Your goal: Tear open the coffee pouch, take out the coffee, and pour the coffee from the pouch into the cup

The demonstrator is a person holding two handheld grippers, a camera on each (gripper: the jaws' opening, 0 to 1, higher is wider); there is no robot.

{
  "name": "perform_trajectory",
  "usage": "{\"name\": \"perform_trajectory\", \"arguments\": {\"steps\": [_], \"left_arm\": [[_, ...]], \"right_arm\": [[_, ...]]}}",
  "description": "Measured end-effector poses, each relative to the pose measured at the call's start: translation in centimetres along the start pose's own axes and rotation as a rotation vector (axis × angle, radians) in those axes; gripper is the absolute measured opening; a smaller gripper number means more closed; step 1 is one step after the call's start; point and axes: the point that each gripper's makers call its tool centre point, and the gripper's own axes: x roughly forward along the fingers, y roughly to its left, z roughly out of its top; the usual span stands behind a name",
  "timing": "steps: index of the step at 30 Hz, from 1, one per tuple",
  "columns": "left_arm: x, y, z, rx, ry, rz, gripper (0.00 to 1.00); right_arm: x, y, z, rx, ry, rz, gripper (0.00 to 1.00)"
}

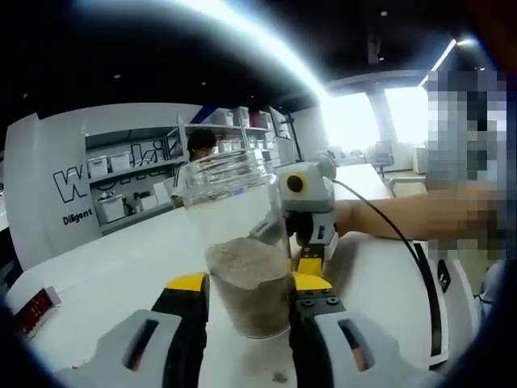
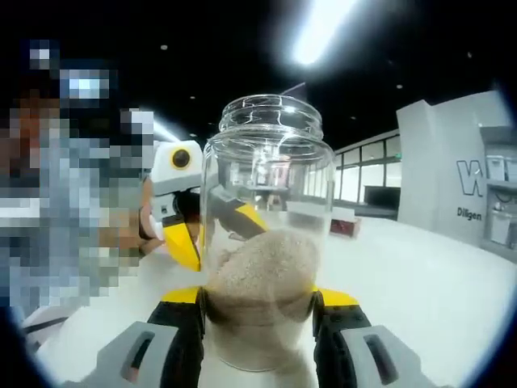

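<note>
Half-full of tan coffee powder (image 2: 262, 271), clear glass jar (image 2: 266, 202) clamped between both tongs, left tongs (image 1: 246, 303) and right tongs (image 2: 258, 319); pouring seemingly done.

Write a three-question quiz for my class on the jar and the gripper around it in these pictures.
1. True or false: the clear jar has a lid on it.
2. Multiple choice: the jar holds A) light brown powder, B) dark liquid, C) nothing.
3. Fill in: in the right gripper view, the jar stands ___ the two jaws of the right gripper.
Key: 1 false; 2 A; 3 between.
</note>
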Motion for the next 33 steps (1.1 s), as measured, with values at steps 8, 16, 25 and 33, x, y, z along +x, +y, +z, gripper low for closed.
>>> {"name": "perform_trajectory", "arguments": {"steps": [8,16,25,33], "left_arm": [[0.4,0.1,0.0,-0.004,0.001,-0.003,0.41],[0.8,0.1,0.0,-0.005,0.006,-0.003,0.41],[1.7,0.1,0.1,-0.004,0.019,-0.003,0.42],[2.5,0.2,0.0,-0.02,0.026,-0.014,0.45]], "right_arm": [[-0.2,-0.4,0.0,0.001,0.004,-0.015,0.53],[-0.4,-0.7,-0.1,0.005,0.003,-0.03,0.53],[-0.7,-1.2,-0.1,0.015,0.004,-0.053,0.54],[-0.8,-1.5,-0.1,0.025,0.003,-0.065,0.54]]}}
